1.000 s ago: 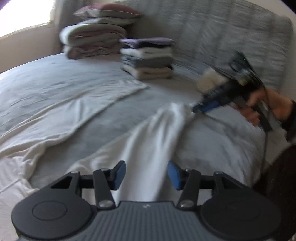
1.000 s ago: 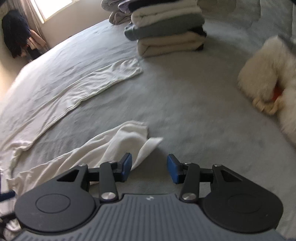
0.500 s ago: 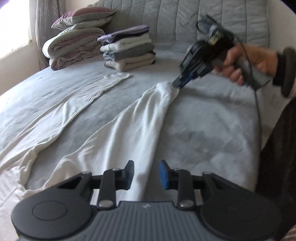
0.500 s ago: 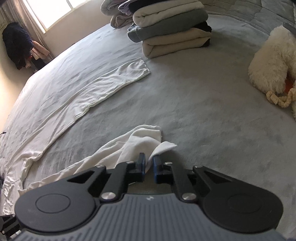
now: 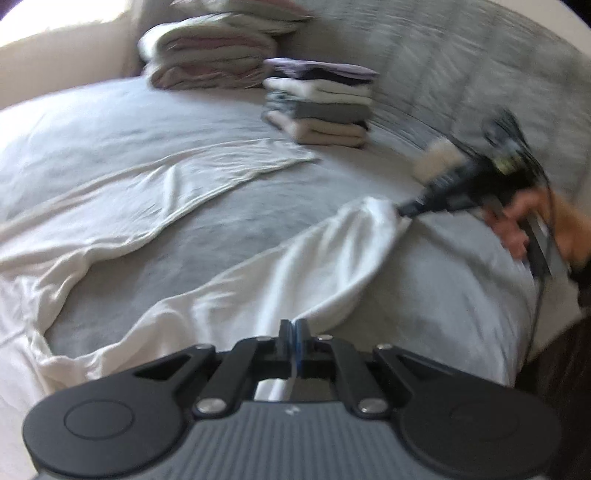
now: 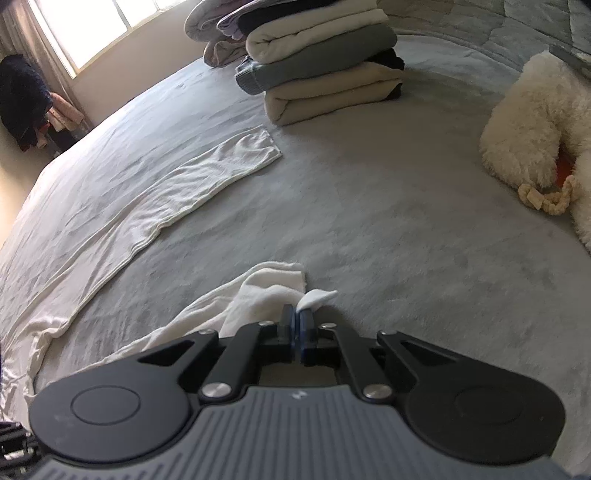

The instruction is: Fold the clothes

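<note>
Grey bedding covers a wide bed (image 6: 388,206) that fills both views, with a quilted grey headboard (image 5: 461,66) behind it and a bright window (image 6: 92,26) at the far left of the room. A white garment (image 5: 295,273) lies spread across the bed, one long sleeve (image 6: 207,181) flat toward a stack of folded clothes (image 6: 325,70), the other sleeve bunched and pulled up between the two tools. The left hand-held gripper (image 5: 294,338) is clenched on the near part of that sleeve, with white cloth showing under its closed fingers. The right hand-held gripper (image 6: 296,325) is likewise clamped on the sleeve's cuff (image 6: 314,297), a small tip of cloth sticking out past the blue pads. Only the left wrist view, which is blurred, shows the right tool from outside, gripped in the person's right hand (image 5: 535,225) with a cable hanging down, its tip at the sleeve end; it also shows a pile of pillows (image 5: 210,55) beside the folded stack. Only the right wrist view shows a fluffy white plush toy (image 6: 535,125) on the bed at the right, with a braided rope piece (image 6: 543,197) beside it, and dark clothes (image 6: 22,99) hanging near a curtain by the window.
</note>
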Available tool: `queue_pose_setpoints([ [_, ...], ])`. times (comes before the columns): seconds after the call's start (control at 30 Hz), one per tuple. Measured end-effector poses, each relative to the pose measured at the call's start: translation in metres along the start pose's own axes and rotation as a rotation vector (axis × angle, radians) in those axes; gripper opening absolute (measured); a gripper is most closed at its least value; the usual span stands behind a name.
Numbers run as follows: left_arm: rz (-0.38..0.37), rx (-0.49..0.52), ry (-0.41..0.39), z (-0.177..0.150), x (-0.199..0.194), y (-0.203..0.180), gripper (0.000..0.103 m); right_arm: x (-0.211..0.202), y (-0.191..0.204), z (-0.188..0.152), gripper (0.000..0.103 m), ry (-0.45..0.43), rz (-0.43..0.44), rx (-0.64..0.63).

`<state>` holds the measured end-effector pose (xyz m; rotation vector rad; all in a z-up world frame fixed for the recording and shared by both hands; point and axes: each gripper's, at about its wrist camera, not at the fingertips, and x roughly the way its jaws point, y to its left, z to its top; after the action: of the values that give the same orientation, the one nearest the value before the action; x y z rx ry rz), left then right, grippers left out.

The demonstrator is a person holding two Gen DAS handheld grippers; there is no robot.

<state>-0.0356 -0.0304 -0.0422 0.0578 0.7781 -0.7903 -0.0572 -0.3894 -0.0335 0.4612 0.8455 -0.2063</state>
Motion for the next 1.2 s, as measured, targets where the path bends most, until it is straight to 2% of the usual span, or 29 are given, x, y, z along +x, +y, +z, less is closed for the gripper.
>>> queue_pose_setpoints([
  [0.03,0.036,-0.025,-0.004,0.002,0.003,0.005,0.002,0.0,0.0,0.0,0.002,-0.004,-0.003,0.001],
  [0.1,0.161,-0.017,0.0,0.002,0.011,0.007,0.002,0.001,0.001,0.001,0.002,-0.007,-0.004,0.003],
  [0.2,0.219,0.017,-0.004,0.003,0.015,0.001,0.002,0.001,0.002,0.001,0.002,-0.012,-0.003,0.001],
  [0.3,0.236,0.069,-0.014,0.002,0.012,-0.007,0.007,-0.003,0.001,0.002,0.002,-0.02,0.003,0.003],
  [0.37,0.218,0.097,-0.027,0.003,0.007,-0.011,0.01,-0.005,0.0,0.002,0.001,-0.026,0.008,0.006],
  [0.47,0.181,0.134,-0.049,0.004,-0.001,-0.019,0.026,-0.01,-0.003,0.003,0.001,-0.036,0.012,0.011],
  [0.53,0.156,0.159,-0.063,0.004,-0.006,-0.024,0.041,-0.015,-0.005,0.004,0.002,-0.047,0.016,0.019],
  [0.67,0.089,0.278,-0.085,-0.002,-0.013,-0.048,0.042,-0.024,-0.007,0.007,0.001,-0.075,0.023,0.034],
  [0.73,0.085,0.36,-0.082,-0.008,-0.011,-0.063,0.041,-0.029,-0.008,0.008,0.001,-0.086,0.024,0.033],
  [0.9,0.201,0.516,-0.063,-0.019,0.011,-0.085,0.041,-0.035,-0.009,0.009,0.001,-0.101,0.018,0.022],
  [1.07,0.259,0.542,-0.064,-0.014,0.029,-0.089,0.041,-0.032,-0.012,0.009,0.002,-0.076,0.024,0.027],
  [1.13,0.271,0.538,-0.063,-0.011,0.035,-0.09,0.038,-0.029,-0.015,0.008,0.007,-0.054,0.036,0.046],
  [1.17,0.273,0.527,-0.061,-0.009,0.038,-0.089,0.036,-0.028,-0.016,0.007,0.015,-0.049,0.032,0.05],
  [1.2,0.273,0.514,-0.058,-0.006,0.04,-0.089,0.03,-0.027,-0.016,0.006,0.017,-0.043,0.024,0.049],
])
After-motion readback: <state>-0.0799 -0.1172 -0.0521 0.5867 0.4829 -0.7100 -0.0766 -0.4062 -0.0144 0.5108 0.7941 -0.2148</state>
